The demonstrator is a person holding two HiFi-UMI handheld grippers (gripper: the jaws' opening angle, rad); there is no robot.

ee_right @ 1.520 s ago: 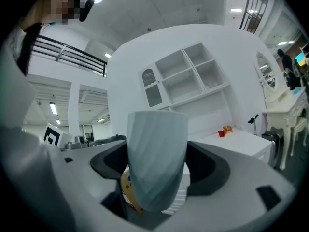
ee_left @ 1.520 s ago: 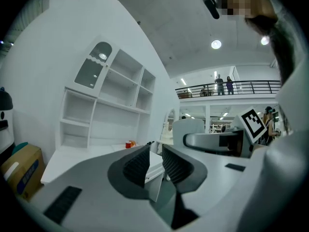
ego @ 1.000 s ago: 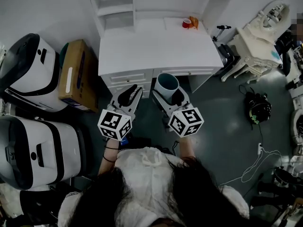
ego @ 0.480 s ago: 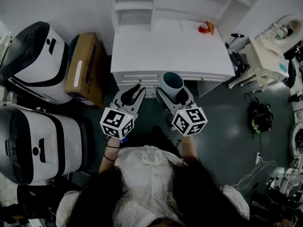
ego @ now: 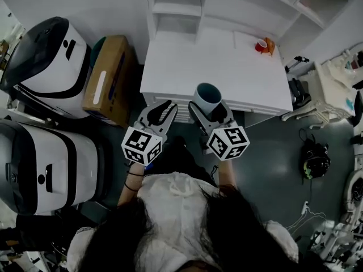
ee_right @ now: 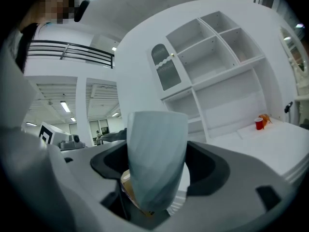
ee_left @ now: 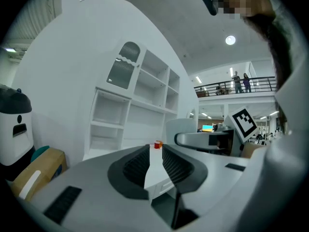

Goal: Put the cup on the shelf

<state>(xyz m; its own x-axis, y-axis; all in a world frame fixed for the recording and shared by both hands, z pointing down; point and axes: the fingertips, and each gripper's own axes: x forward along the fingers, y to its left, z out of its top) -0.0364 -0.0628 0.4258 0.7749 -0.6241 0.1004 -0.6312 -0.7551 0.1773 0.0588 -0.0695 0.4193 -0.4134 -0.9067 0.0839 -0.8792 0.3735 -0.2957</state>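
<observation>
Head view: the right gripper (ego: 209, 111) clamps an upright pale blue-grey tapered cup (ego: 206, 97), its inside dark, at the white desk's (ego: 227, 67) near edge. Left gripper view: the left gripper's (ee_left: 154, 161) jaws stand narrowly apart, nothing between. Right gripper view: the jaws squeeze the cup's sides.

You hold the pale blue-grey cup (ego: 206, 94) upright, mouth up, in your right gripper (ego: 208, 107), short of the white shelf (ego: 176, 8).
</observation>
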